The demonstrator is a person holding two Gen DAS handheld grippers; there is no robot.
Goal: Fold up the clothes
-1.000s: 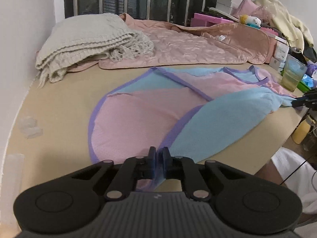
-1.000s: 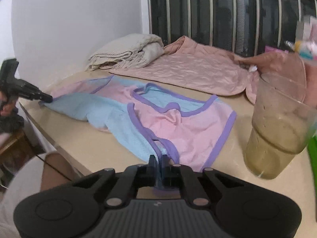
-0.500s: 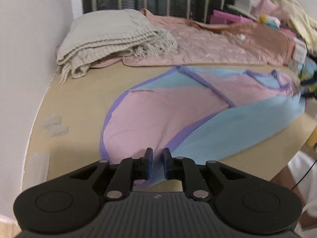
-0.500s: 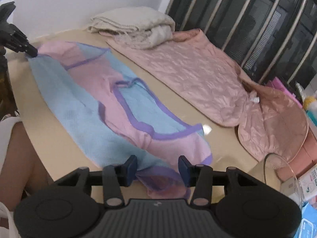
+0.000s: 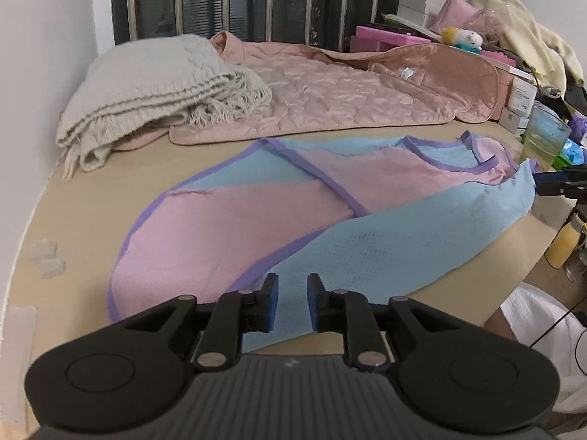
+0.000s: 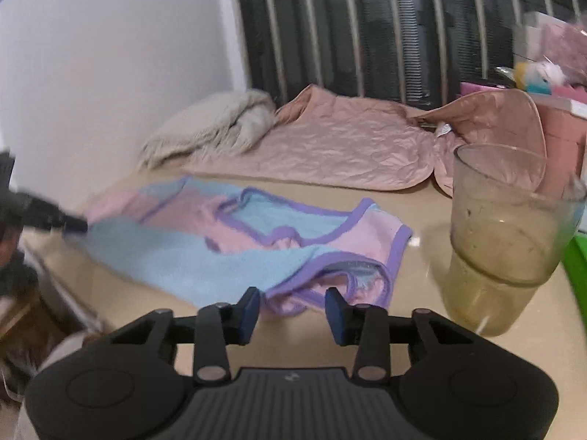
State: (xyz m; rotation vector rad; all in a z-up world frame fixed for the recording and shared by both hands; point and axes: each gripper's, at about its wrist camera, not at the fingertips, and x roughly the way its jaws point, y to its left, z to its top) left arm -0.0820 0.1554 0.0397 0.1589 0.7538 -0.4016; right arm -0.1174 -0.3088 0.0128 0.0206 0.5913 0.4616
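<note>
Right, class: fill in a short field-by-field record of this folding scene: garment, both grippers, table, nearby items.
garment: pink and blue top with purple trim, spread on the table, blue panel folded across the near side
left gripper: jaws apart, just been opening; blue edge lies between them, pads not pressing
right gripper: jaws apart, just been closing a little; purple-trimmed end of the top between them, not gripped
table: tan surface
nearby: folded cream blanket, pink quilted jacket, glass partly filled with cloudy liquid
</note>
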